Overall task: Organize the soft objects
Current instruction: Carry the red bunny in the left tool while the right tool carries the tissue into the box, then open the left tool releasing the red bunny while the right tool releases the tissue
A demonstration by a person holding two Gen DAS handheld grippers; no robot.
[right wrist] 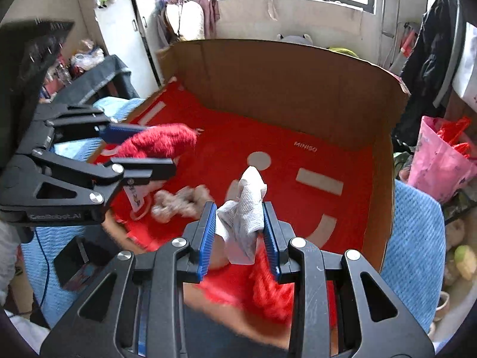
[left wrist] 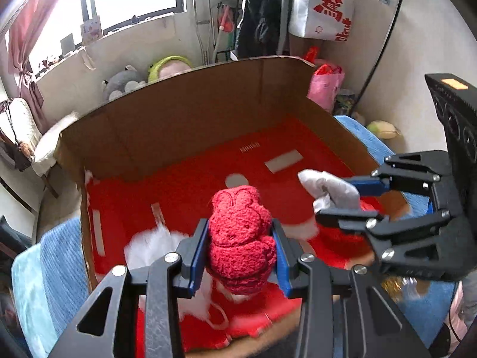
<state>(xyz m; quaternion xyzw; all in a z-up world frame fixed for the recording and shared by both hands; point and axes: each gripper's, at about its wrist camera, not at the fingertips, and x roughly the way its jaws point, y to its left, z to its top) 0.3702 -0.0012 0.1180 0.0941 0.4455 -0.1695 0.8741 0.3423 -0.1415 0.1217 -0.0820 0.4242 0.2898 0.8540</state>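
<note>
Red toy: a knitted plush (left wrist: 241, 235) sat clamped between the blue pads of the left tongs (left wrist: 241, 249), held above the near edge of the box (left wrist: 190, 113).
White cloth: a crumpled mesh piece (right wrist: 243, 220) was pinched in the right tongs (right wrist: 240, 232), also over the near part of the box floor.
Left tongs state: narrowed onto the red toy, pads pressing both its sides.
Right tongs state: narrowed onto the white cloth, most of it bunched between the pads, a loose tip sticking up.
Box: cardboard walls, red floor, lying on a blue bedcover (right wrist: 417, 238); its far half looked bare.
Other soft things: a beige fluffy piece (right wrist: 179, 203) lay on the red floor near the left edge; a white fluffy item (left wrist: 152, 247) lay at the near left corner.
Risk, cloth: the grip looked shallow, so a quick swing could probably shake it free before it is placed.
Risk, toy: it bulged above the pads and might squeeze out if the clamp eases.
Risk, collision: both tongs were close together over the same near edge and could knock each other.
Pose: both tongs pointed steeply down and forward into the box, side by side.
</note>
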